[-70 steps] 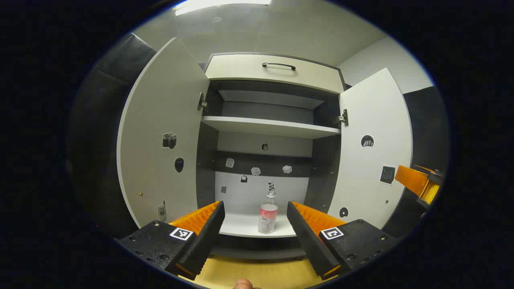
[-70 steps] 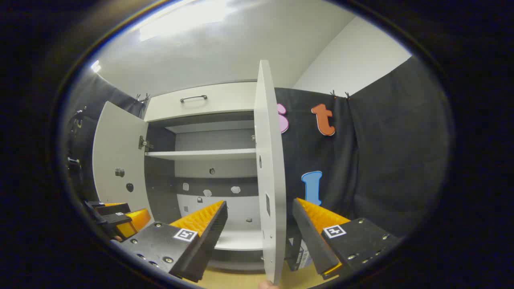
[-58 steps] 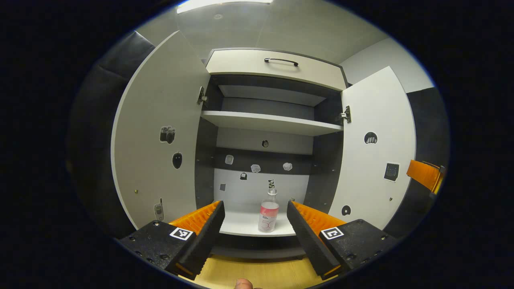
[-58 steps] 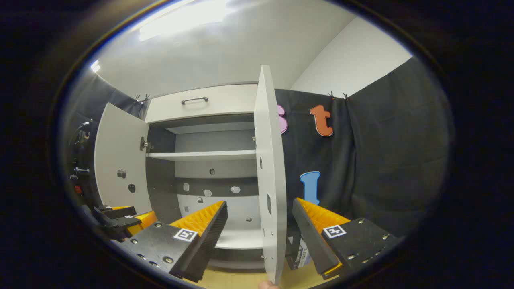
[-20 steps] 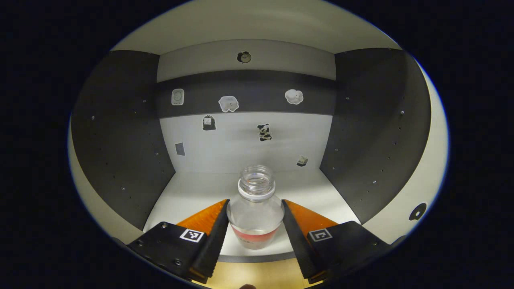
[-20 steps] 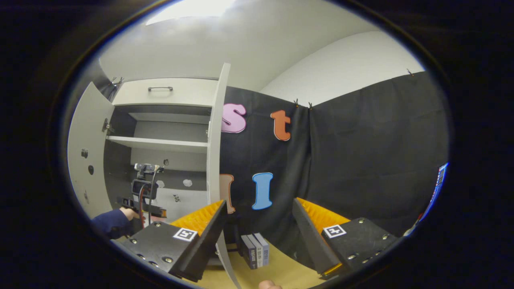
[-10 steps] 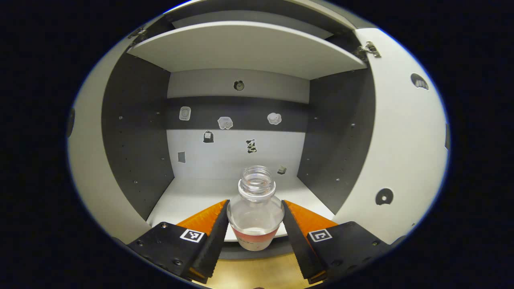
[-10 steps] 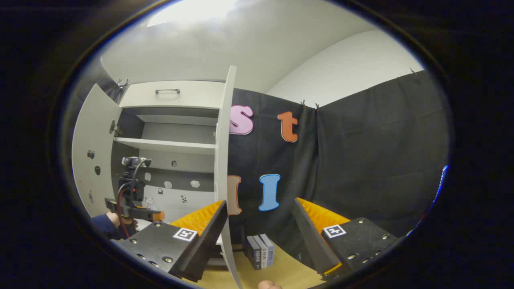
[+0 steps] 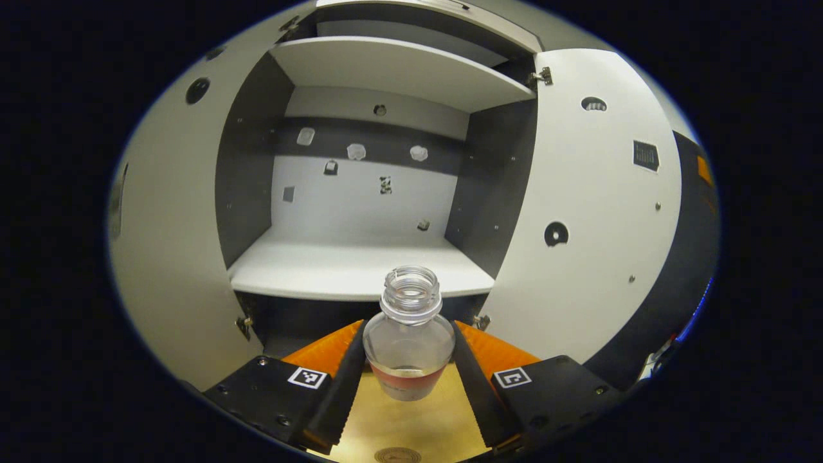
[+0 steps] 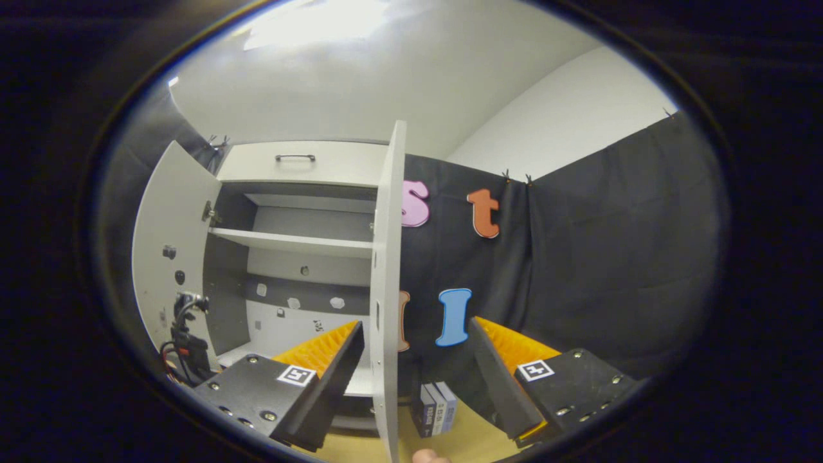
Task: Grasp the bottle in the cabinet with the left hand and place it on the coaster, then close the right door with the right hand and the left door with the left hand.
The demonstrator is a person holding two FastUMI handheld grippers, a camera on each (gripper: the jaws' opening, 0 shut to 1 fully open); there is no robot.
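Note:
A clear, capless bottle (image 9: 409, 350) with a red label band is clamped between the fingers of my left gripper (image 9: 409, 329), which is shut on it. It hangs in front of the cabinet, above the wooden table (image 9: 411, 418). The round coaster (image 9: 397, 455) peeks in at the bottom edge, just below the bottle. Both cabinet doors stand open: the left door (image 9: 167, 257) and the right door (image 9: 591, 212). My right gripper (image 10: 415, 325) is open, and the right door (image 10: 386, 289) shows edge-on between its fingers, farther off. The left gripper's rig (image 10: 183, 334) sits low at the left.
The cabinet's lower shelf (image 9: 360, 270) is bare, with an upper shelf (image 9: 398, 64) above it and a drawer with a handle (image 10: 294, 157) on top. Several small books (image 10: 436, 400) stand on the table right of the right door, against the booth's wall.
My left gripper closed on the bottle and drew it back out of the cabinet over the table; the coaster has come into view. The right gripper view has swung back toward the right door.

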